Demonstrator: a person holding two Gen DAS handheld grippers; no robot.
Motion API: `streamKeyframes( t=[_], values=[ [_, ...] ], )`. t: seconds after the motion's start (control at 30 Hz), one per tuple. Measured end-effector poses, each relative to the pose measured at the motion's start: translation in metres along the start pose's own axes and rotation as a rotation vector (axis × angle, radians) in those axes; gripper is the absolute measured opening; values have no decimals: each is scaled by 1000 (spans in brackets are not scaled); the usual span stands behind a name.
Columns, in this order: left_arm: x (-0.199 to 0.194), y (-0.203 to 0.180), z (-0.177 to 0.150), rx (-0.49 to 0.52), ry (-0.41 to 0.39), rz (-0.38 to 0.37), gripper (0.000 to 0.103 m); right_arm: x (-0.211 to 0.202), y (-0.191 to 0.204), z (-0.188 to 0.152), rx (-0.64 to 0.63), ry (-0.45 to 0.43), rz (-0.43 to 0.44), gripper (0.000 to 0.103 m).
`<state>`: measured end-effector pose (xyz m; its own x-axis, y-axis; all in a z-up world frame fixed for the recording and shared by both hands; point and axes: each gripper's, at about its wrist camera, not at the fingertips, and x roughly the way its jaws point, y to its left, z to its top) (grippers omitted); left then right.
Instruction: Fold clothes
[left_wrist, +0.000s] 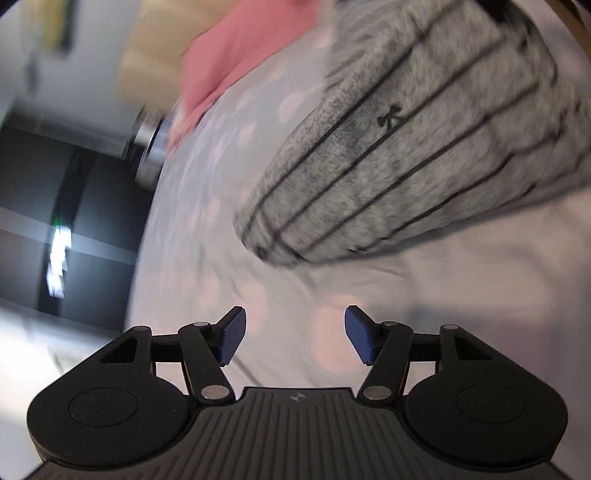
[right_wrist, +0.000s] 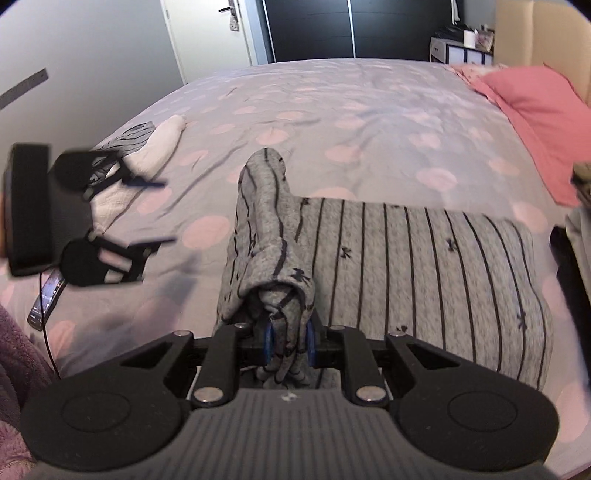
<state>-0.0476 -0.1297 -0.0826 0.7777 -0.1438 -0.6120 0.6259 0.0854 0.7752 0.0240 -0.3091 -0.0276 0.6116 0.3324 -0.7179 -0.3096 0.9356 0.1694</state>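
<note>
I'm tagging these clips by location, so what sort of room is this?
Most likely a bedroom. The work surface is a wide bed under a lilac spotted cover, with a pink pillow at its head end, a dark wardrobe beyond it, and a grey striped garment being folded on top.

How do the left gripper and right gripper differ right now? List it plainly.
1. The left gripper is open, its blue fingers spread apart; the right gripper is shut on the grey striped garment.
2. The left gripper holds nothing and hangs above the dotted bedspread; the right gripper pinches a bunched fold of cloth.

Both share the same black frame and blue fingers.
</note>
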Motion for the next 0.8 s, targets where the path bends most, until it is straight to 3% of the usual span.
streamKeyframes(
  t=[0.17,0.5,0.6,0.7,0.77,0.8],
  values=[
    [30,26,13,288,-57,-8,60,5,-9,-3,25,13,24,19],
    [78,17,23,847,-132,-169,61,14,-13,-4,31,61,67,19],
    [92,8,19,955,-113,-246,59,11,-12,-4,24,59,70,19],
    [104,2,20,1031,-83,-286,47,7,-9,-5,11,51,72,19],
    [110,0,20,1030,-50,-295,25,4,-8,-5,2,46,74,19],
    [111,2,20,1005,-35,-299,24,3,-7,-5,-3,43,74,19]
  ],
)
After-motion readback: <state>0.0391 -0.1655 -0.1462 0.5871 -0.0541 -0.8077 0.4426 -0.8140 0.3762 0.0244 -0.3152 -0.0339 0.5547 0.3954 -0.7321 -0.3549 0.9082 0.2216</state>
